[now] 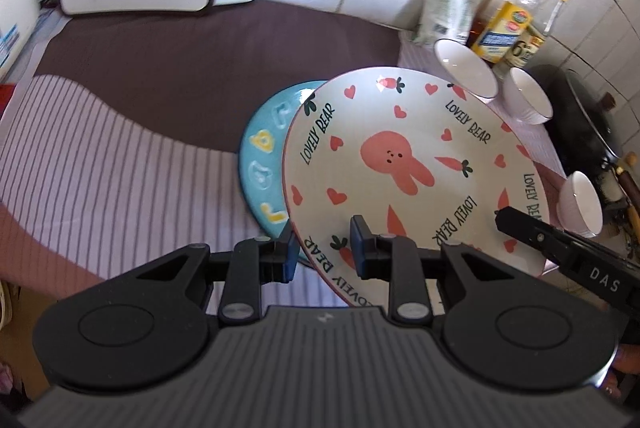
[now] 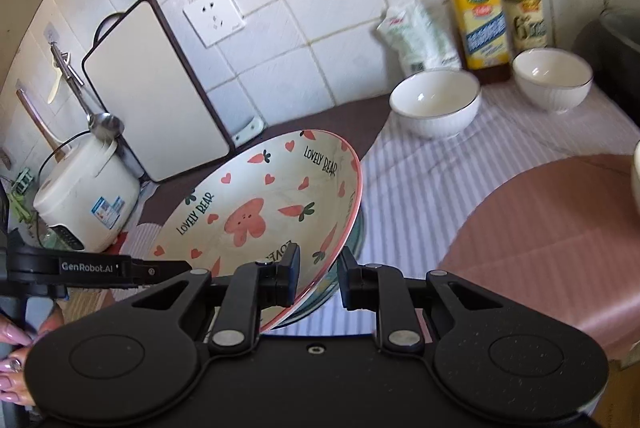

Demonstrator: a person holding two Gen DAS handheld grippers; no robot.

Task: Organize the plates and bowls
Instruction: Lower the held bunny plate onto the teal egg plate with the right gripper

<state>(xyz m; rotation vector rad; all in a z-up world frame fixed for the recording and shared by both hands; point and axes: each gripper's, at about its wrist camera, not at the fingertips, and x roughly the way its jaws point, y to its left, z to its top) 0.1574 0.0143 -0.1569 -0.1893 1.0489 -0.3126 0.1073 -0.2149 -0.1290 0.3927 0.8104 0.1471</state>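
Observation:
A white rabbit plate with pink hearts and "Lovely Bear" lettering sits tilted over a blue plate. My left gripper straddles the rabbit plate's near rim, one finger under and one over it, with a gap left. My right gripper straddles the opposite rim of the rabbit plate in the same way; the blue plate peeks out below. The right gripper's finger also shows in the left wrist view. Three white bowls stand to the right.
Oil and vinegar bottles and a white bag stand by the tiled wall. A cutting board leans on the wall beside a rice cooker. A black wok lies at the right. A striped cloth covers the counter.

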